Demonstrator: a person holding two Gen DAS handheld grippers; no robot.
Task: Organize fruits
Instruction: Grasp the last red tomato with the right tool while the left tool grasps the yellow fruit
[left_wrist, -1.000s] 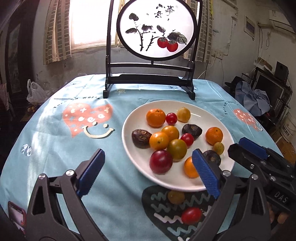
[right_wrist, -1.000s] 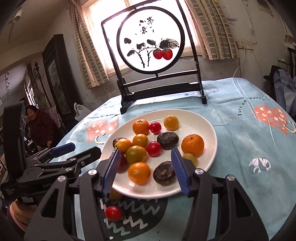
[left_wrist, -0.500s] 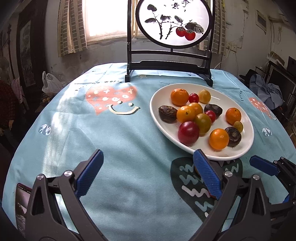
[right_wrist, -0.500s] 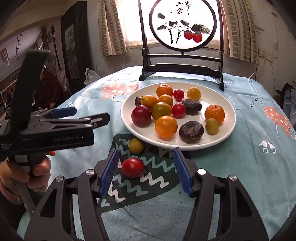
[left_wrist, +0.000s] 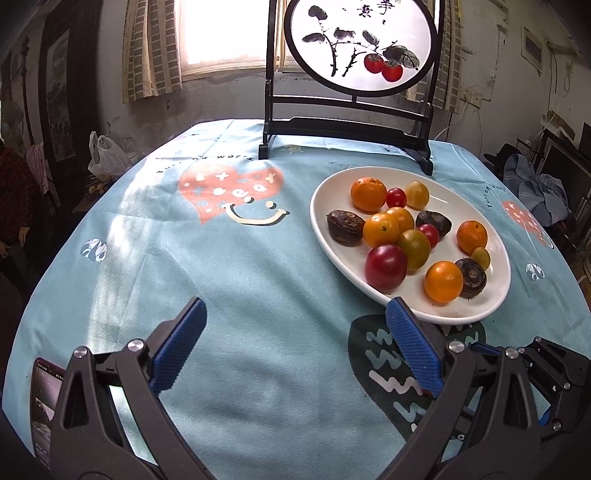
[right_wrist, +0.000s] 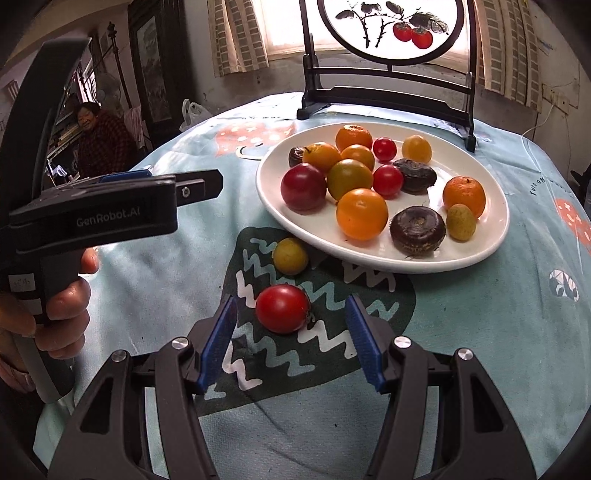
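Observation:
A white plate (right_wrist: 480, 251) holds several fruits: orange, red and yellow-green round ones and dark brown ones. Two fruits lie on the cloth in front of it, a small yellow-green fruit (right_wrist: 290, 255) and a red tomato (right_wrist: 282, 308). My right gripper (right_wrist: 291, 301) is open, tilted down at the cloth. The red tomato lies between its blue pads near the tips, touching neither. My left gripper (left_wrist: 295, 308) is open over bare cloth, left of the plate (left_wrist: 321, 221), with nothing between its fingers. Both loose fruits are hidden in the left wrist view.
A black standing screen (left_wrist: 351, 122) with a round painted panel stands behind the plate. A hand (right_wrist: 62, 314) holds the left gripper's black body (right_wrist: 110, 218) left of the tomato. A phone (left_wrist: 44, 398) lies at the table's near left edge. A person (right_wrist: 99, 140) sits beyond the table.
My right gripper drew back from over the plate and sank to the cloth, so the red tomato now lies between its fingers. My left gripper shifted left off the plate's rim.

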